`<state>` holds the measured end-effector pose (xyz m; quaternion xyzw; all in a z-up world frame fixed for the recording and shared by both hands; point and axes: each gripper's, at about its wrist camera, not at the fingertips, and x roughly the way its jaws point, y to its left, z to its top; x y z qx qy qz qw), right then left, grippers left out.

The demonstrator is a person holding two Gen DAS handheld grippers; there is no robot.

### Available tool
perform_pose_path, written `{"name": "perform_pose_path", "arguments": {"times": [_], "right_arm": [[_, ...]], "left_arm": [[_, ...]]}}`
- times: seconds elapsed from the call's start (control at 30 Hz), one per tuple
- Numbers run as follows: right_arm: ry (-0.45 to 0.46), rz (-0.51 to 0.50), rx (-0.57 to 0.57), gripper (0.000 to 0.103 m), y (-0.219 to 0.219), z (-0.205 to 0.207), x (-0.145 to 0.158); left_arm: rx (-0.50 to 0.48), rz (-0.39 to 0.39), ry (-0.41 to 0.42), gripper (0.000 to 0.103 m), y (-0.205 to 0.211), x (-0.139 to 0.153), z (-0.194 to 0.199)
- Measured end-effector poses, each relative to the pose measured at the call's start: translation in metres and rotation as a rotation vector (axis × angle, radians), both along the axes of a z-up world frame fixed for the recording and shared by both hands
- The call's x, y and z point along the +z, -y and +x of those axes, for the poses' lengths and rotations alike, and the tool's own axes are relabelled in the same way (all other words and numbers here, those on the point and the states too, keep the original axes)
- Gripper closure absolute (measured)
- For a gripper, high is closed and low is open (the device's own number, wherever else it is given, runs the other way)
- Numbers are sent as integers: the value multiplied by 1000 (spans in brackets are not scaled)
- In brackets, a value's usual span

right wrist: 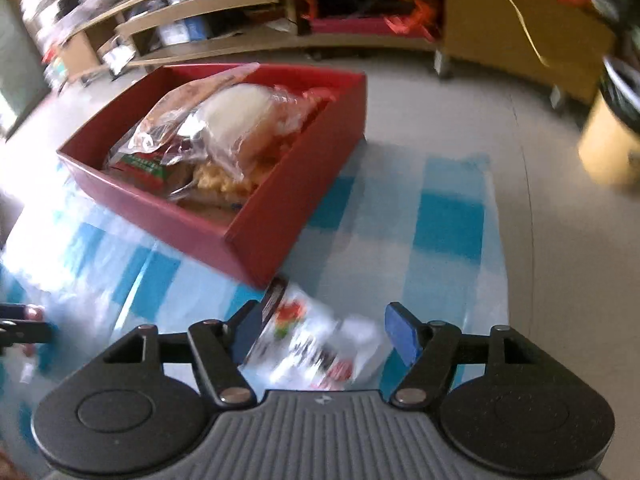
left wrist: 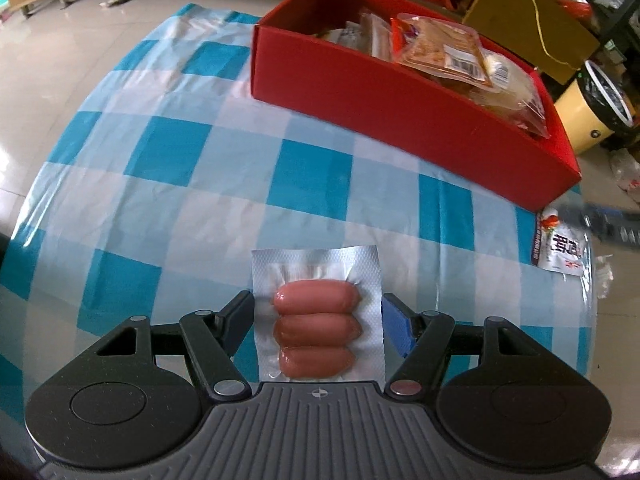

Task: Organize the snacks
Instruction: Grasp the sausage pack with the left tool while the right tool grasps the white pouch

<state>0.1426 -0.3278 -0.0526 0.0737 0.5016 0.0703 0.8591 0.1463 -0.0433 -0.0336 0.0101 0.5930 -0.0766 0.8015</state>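
sausage pack (left wrist: 318, 320) lies gripped between left gripper (left wrist: 318, 322) fingers; right gripper (right wrist: 324, 332) apart over white packet (right wrist: 316, 344).

On the table (left wrist: 168, 152) the box (left wrist: 360, 120) sits at the back, snack bags (left wrist: 444, 52) in it; sausage pack (left wrist: 318, 320) in front, sachet (left wrist: 560, 244) beside the box's corner.

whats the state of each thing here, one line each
sausage pack: sealed, flat on the tablecloth, between the left gripper's fingers
left gripper: closed on the pack's edges, as far as the view shows
white snack pouch: lying on the cloth beside the box corner, between the right gripper's fingers, blurred
right gripper: open, pads clear of the pouch
red box: lidless, partly filled with bagged snacks
checked tablecloth: spread out, wrinkled
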Motion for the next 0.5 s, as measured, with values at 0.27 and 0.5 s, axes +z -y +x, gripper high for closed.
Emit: {"name": "perform_pose_path", "arguments": {"times": [0.27, 0.5], "right_arm": [[-116, 174, 76, 33, 1, -14, -15], [-122, 34, 88, 33, -28, -35, -10]], "left_arm": [[-24, 2, -24, 28, 2, -8, 2], [-36, 6, -16, 28, 6, -6, -3]]}}
